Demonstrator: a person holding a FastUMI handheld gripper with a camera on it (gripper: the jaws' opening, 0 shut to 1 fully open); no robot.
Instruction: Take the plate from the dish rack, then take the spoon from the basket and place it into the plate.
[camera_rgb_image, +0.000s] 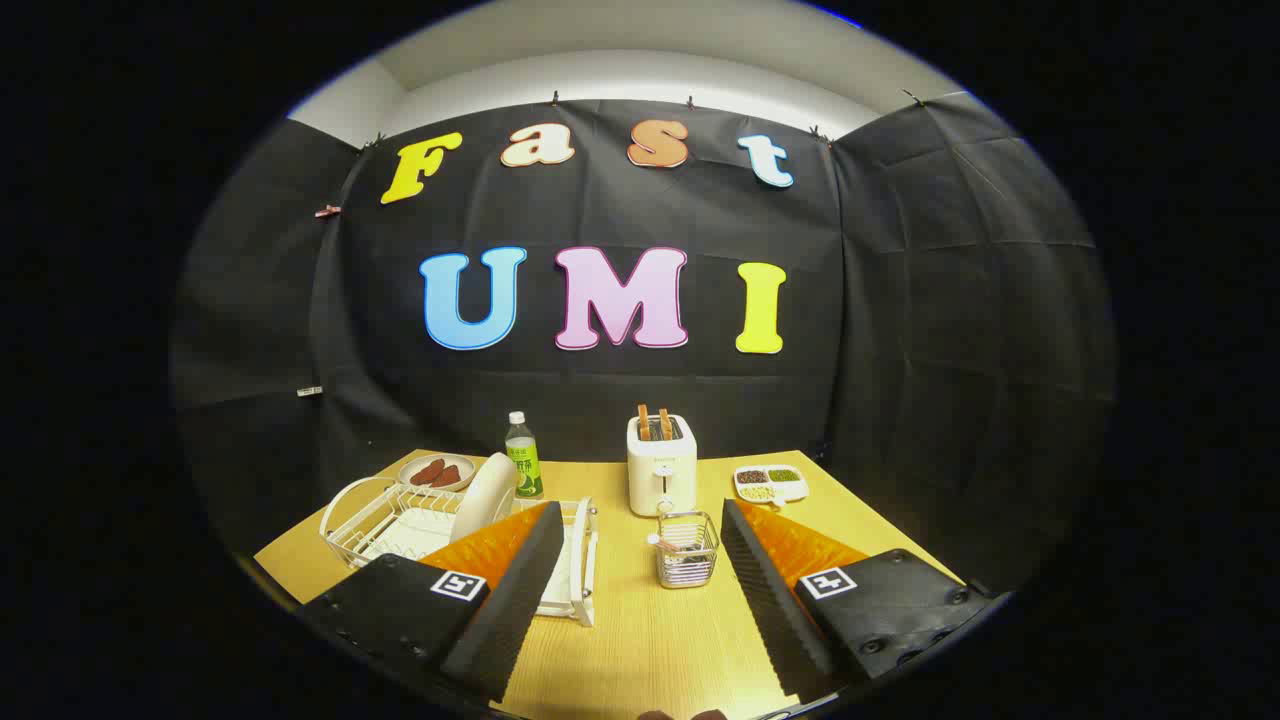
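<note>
Nothing of the task looks done yet. The plate (484, 497) stands on edge in the white dish rack (365, 507), and the spoon (668, 545) rests in the small wire basket (688, 550) — its handle pokes up toward the rack side. Both moves are left: lift the plate out, then fetch the spoon and lay it in the plate.

The gripper (640, 535) hovers above the wooden table (640, 640) with its fingers spread wide and nothing between them. The plate sits just beyond the tip of the left finger, partly behind it, so I judge the tool needs to swing leftward and forward to reach the rim. The basket stands ahead in the gap between the fingers, close beside the right one. Farther back are a toaster (661, 464), a green bottle (523, 456), and a divided snack dish (769, 483).
</note>
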